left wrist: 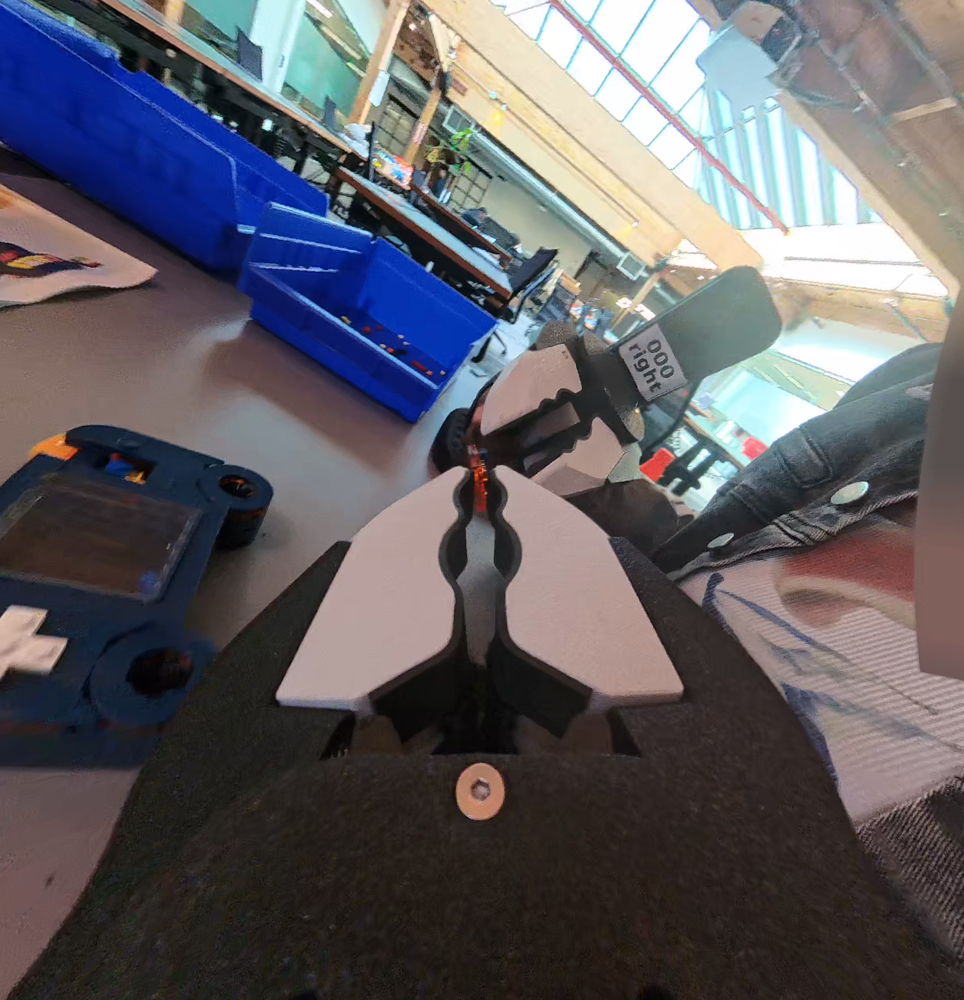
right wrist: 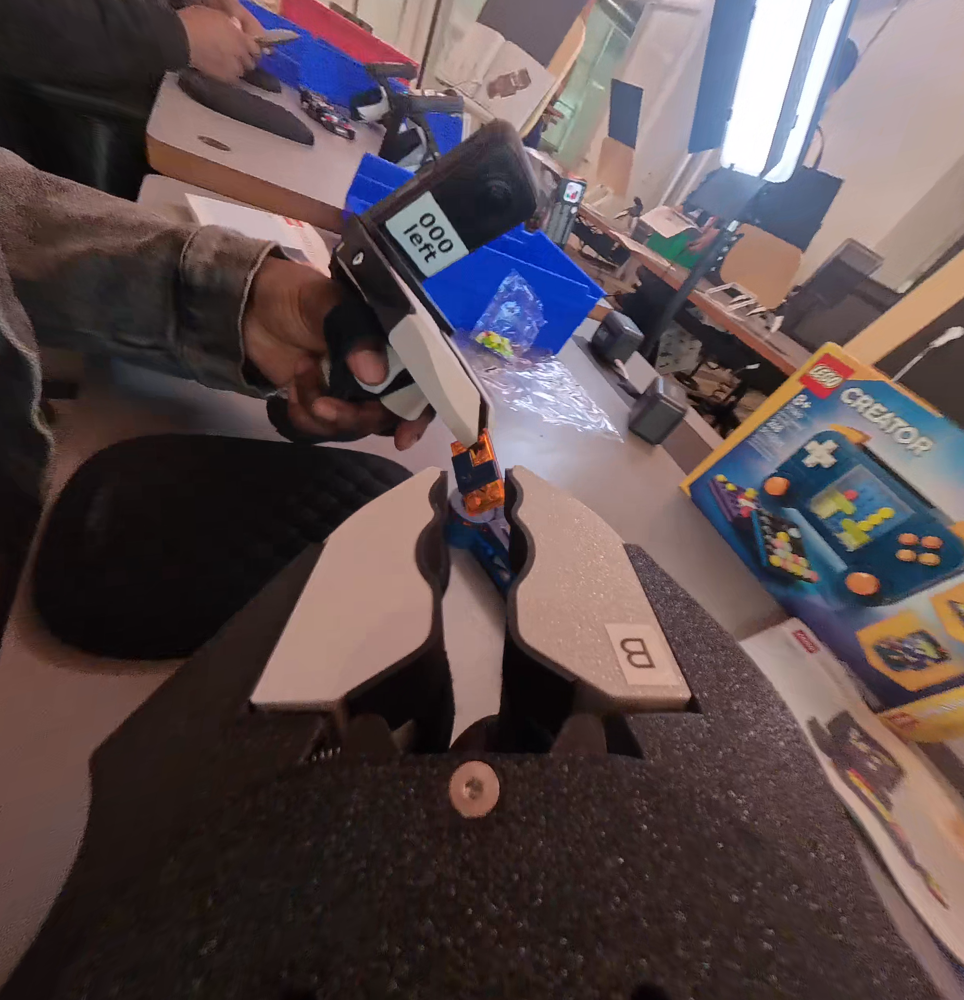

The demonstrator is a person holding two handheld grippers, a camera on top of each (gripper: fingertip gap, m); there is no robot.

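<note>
Left gripper (left wrist: 480,479), squeezed shut on a little orange and dark blue block (right wrist: 476,475), low in the middle of the left wrist view. Held up off the grey table (right wrist: 566,476) by a hand (right wrist: 301,346) at the left of the right wrist view.

Right gripper (right wrist: 475,489) just under it, tips on both sides of the block. Pinched on a blue piece (right wrist: 482,535) with a grey round top. Block touching the top of that piece. Both grippers tip to tip, near the middle of each view.

Dark blue toy game console (left wrist: 90,546) flat on the table, at the left of the left wrist view, with a white cross on it. Blue bins (left wrist: 360,308) behind it, small bricks inside one.

Toy box (right wrist: 826,519) at the right of the right wrist view, paper booklet (right wrist: 880,801) lying in front of it. Clear plastic bag (right wrist: 544,389) past the grippers. Black pad (right wrist: 198,541) at the left, beside the right gripper.
</note>
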